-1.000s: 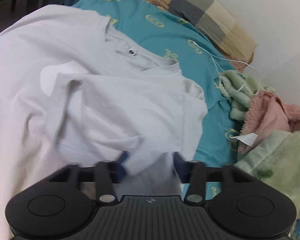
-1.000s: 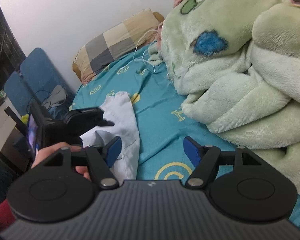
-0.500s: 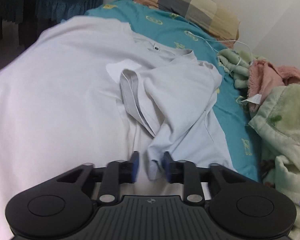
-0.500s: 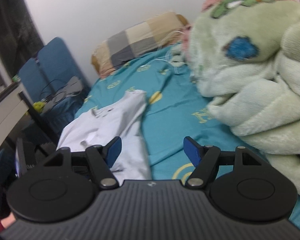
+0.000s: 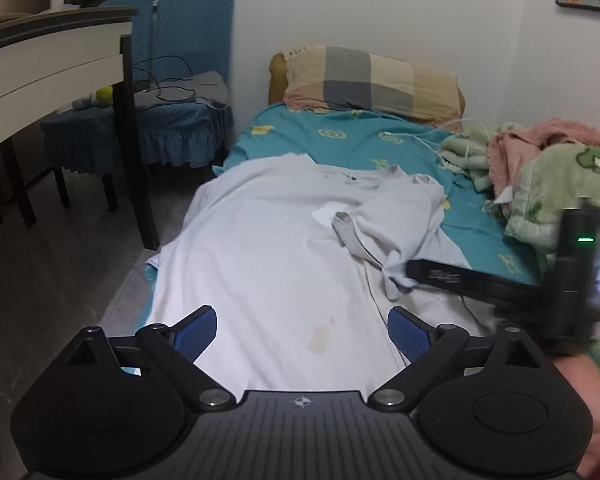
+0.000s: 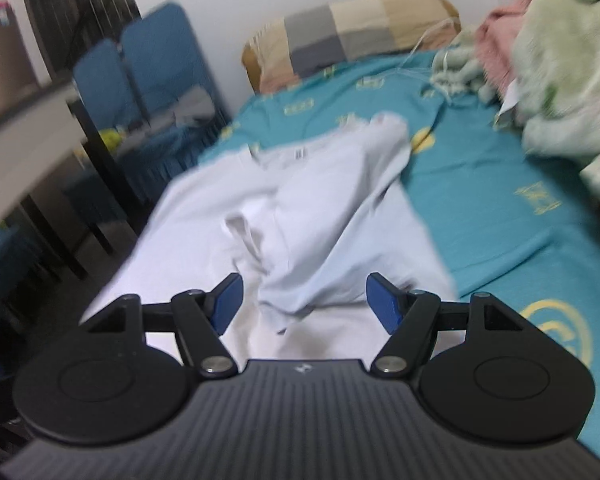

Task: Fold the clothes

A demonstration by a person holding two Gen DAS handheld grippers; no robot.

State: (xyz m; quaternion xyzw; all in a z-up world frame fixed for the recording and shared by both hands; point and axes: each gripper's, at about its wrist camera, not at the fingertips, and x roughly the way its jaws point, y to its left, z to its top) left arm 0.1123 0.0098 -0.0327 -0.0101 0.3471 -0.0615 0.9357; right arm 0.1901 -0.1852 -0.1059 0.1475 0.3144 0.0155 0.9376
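Note:
A pale grey T-shirt (image 5: 268, 256) lies spread along the teal bed sheet (image 5: 340, 140), collar toward the pillow. Its right sleeve (image 5: 384, 220) is folded inward over the chest in a loose bunch. My left gripper (image 5: 302, 330) is open and empty above the shirt's lower body. My right gripper (image 6: 302, 302) is open, its jaws on either side of the bunched sleeve edge (image 6: 300, 264) without closing on it. The right gripper also shows in the left wrist view (image 5: 420, 272), at the tip of the sleeve.
A checked pillow (image 5: 372, 80) lies at the head of the bed. Green and pink fleece blankets (image 5: 556, 176) pile along the right side, with a white cable (image 5: 432, 140) beside them. Blue chairs (image 5: 180, 92) and a table (image 5: 40, 64) stand left of the bed.
My left gripper let go of the sleeve, opened and pulled back from the shirt. My right gripper swung left from the blankets to the bunched sleeve.

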